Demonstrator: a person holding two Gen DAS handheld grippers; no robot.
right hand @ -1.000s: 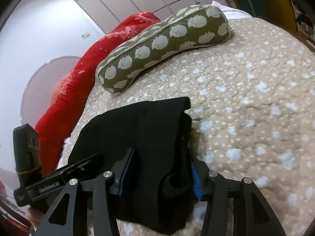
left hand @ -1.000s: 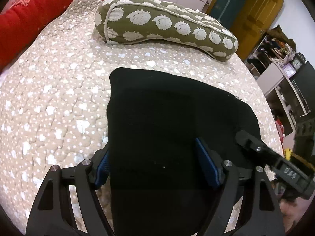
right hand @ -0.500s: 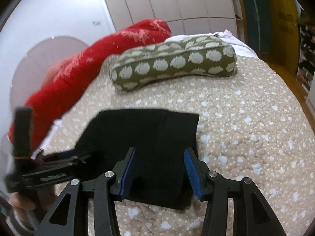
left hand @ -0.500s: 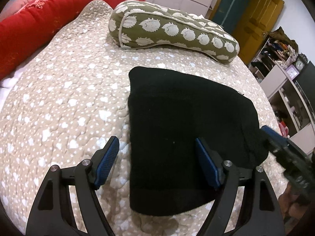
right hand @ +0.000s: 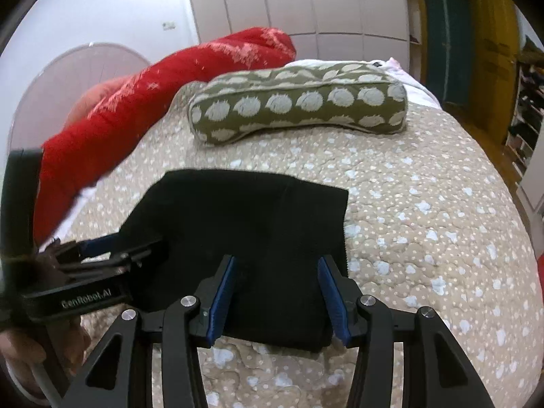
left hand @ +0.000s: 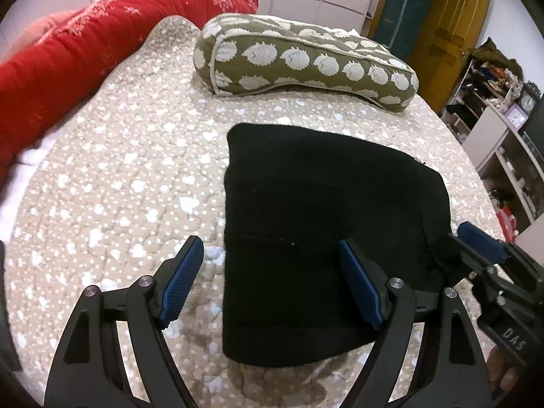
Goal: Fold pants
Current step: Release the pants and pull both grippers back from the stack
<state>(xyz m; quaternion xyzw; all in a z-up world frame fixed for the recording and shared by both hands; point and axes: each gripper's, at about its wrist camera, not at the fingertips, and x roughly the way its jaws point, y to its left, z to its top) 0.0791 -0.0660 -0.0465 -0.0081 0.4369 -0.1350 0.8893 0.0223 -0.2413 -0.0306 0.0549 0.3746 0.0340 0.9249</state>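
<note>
Two open grippers hang over the folded black pants (left hand: 316, 224), neither holding cloth.
Left gripper (left hand: 272, 282) straddles the bundle's lower-left edge; right gripper (right hand: 277, 297) sits at its lower-right corner, about equally near. Soft, matte knit, long axis running toward the hedgehog-print bolster (left hand: 306, 57), flat on the quilted dotted bedspread (left hand: 119, 170).

One folded pair of black pants (left hand: 323, 210) lies on one bed (left hand: 119, 187). One olive pillow (left hand: 306, 61) and one red bolster (left hand: 85, 54) sit toward the bed's far edge. Two claws: left claw (left hand: 272, 285) and right claw (right hand: 277, 299), each with two blue pads.
</note>
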